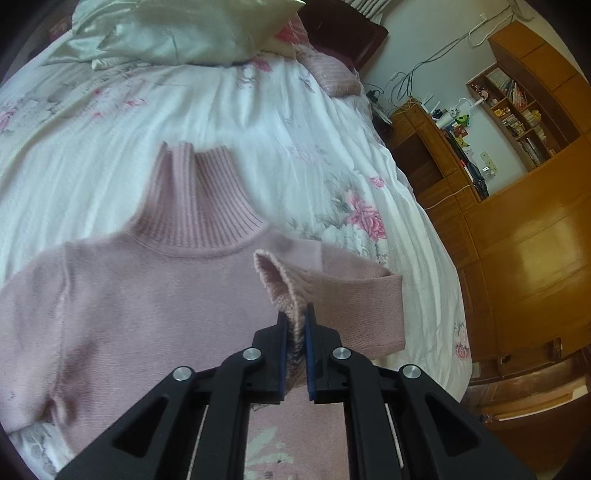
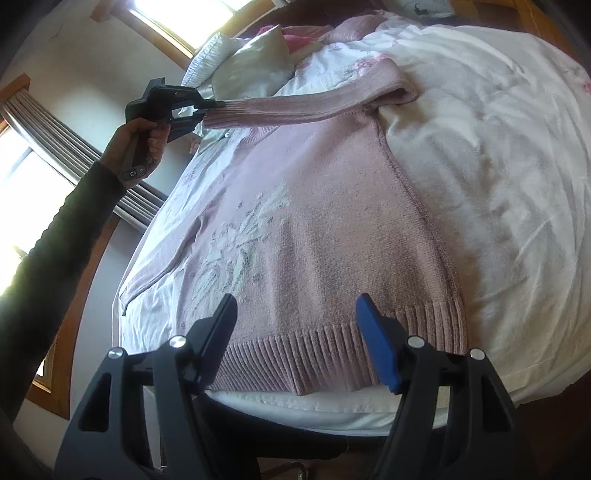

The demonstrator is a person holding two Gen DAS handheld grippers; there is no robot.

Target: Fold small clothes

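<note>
Left wrist view: pink sweater (image 1: 155, 295) flat on the bed (image 1: 277, 122), sleeve cuff (image 1: 284, 295) clamped between left gripper (image 1: 296, 317) fingers. Right wrist view: right gripper (image 2: 297, 314) fingers spread wide over the ribbed hem (image 2: 295, 354), gripping nothing.

Home bedroom. Bed (image 1: 295, 122) with floral quilt ahead of left tongs (image 1: 296, 314), pillows (image 1: 184, 33) beyond; wooden wardrobe (image 1: 524, 251) and bookshelf (image 1: 517, 107) to right. Curtained window (image 2: 22, 147) left of right tongs (image 2: 295, 306).
</note>
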